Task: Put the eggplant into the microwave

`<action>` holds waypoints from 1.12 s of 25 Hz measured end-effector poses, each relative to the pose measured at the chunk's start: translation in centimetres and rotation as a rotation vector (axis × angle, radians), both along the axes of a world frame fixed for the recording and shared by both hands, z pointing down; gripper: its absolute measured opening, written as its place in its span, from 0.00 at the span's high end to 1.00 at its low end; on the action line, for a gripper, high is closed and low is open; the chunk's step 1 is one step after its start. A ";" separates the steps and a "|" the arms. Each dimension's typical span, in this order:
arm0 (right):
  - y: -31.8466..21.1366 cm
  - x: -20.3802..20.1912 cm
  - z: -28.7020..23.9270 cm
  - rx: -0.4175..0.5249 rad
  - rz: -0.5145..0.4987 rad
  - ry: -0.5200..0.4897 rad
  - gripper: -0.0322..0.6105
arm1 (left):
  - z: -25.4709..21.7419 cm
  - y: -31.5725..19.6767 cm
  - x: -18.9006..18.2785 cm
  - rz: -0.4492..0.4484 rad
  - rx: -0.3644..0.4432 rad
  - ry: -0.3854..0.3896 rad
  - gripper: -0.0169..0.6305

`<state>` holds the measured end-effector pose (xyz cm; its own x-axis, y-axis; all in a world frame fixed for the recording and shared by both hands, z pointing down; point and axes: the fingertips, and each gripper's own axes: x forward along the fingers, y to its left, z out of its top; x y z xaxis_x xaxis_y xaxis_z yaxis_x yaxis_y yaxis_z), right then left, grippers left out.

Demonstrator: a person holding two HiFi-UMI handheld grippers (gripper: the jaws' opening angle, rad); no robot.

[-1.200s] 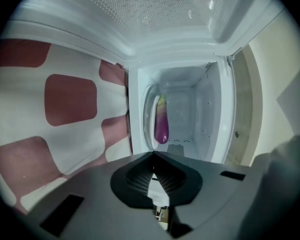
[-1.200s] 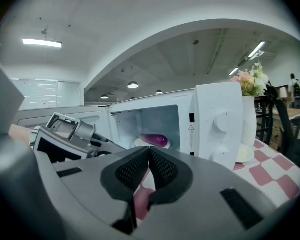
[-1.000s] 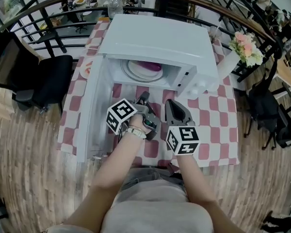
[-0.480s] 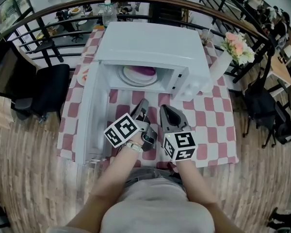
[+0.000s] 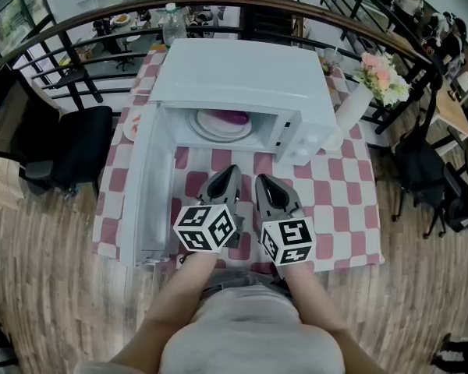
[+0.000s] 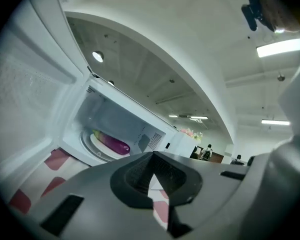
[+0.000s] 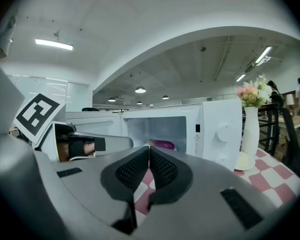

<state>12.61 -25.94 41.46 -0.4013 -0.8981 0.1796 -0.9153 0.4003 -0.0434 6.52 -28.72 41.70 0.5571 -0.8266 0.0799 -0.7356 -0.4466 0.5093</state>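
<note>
Lying on the plate point(image 5: 207, 125) inside the microwave point(image 5: 242, 72), the eggplant point(image 5: 232, 117) likely needs no carrying, so left tool point(image 5: 231, 171) and right tool point(image 5: 262, 181) hover before the microwave, jaws pressed together, holding nothing

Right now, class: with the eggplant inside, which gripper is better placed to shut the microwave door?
Probably the left gripper: the open door hangs just beside it, while the right gripper sits farther from it.

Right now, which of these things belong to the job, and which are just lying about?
Part of the job: eggplant, plate under it, microwave, its open door, left gripper, right gripper.
Lying about: flower vase, bottle, black chair.
</note>
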 end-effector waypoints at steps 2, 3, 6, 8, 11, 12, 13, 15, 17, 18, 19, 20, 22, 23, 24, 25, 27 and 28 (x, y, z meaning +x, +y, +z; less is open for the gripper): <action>-0.1 0.1 -0.1 0.009 0.010 0.005 0.91 | -0.1 0.1 0.1 0.012 0.029 -0.042 0.97; -0.1 0.1 -0.1 0.013 0.018 0.009 0.91 | -0.2 0.2 0.1 0.018 0.045 -0.062 0.97; 0.0 0.3 -0.1 0.024 0.032 0.017 0.91 | -0.7 0.4 0.6 0.042 0.105 -0.131 0.97; 0.2 0.1 -0.4 0.043 0.024 0.022 0.91 | -1.1 0.7 1.0 0.057 0.142 -0.176 0.97; 0.3 -0.1 -1.0 0.075 0.015 0.022 0.91 | -1.3 1.0 1.6 0.079 0.179 -0.225 0.97; 0.4 -0.1 -1.1 0.079 0.016 0.021 0.91 | -1.3 1.1 1.8 0.086 0.188 -0.239 0.97; 0.4 -0.1 -1.2 0.082 0.017 0.019 0.91 | -1.3 1.2 2.0 0.092 0.199 -0.254 0.97; 0.5 0.0 -1.3 0.085 0.019 0.016 0.91 | -1.5 1.5 2.3 0.102 0.227 -0.296 0.97; 0.6 0.0 -1.3 0.088 0.018 0.013 0.91 | -1.7 1.8 2.6 0.109 0.257 -0.335 0.97; 0.6 0.0 -1.3 0.090 0.019 0.012 0.91 | -1.8 1.9 2.7 0.113 0.267 -0.343 0.97; 0.6 0.0 -1.4 0.092 0.019 0.011 0.91 | -1.9 2.0 2.9 0.118 0.273 -0.345 0.97; 0.6 0.0 -1.4 0.094 0.019 0.010 0.91 | -1.9 2.0 3.0 0.123 0.277 -0.345 0.97; 0.7 0.1 -1.5 0.098 0.019 0.008 0.91 | -1.9 2.1 3.2 0.132 0.279 -0.346 0.97; 0.8 0.1 -1.5 0.099 0.019 0.007 0.91 | -1.9 2.2 3.3 0.132 0.278 -0.346 0.97; 0.8 0.1 -1.5 0.099 0.019 0.006 0.91 | -1.9 2.2 3.3 0.131 0.277 -0.346 0.97; 0.9 0.1 -1.5 0.100 0.019 0.004 0.91 | -1.9 2.3 3.2 0.130 0.277 -0.346 0.97; 0.9 0.1 -1.6 0.102 0.018 0.004 0.91 | -2.1 2.3 3.2 0.128 0.279 -0.342 0.97; 0.9 0.1 -1.6 0.103 0.018 0.005 0.91 | -2.2 2.3 3.2 0.127 0.281 -0.341 0.97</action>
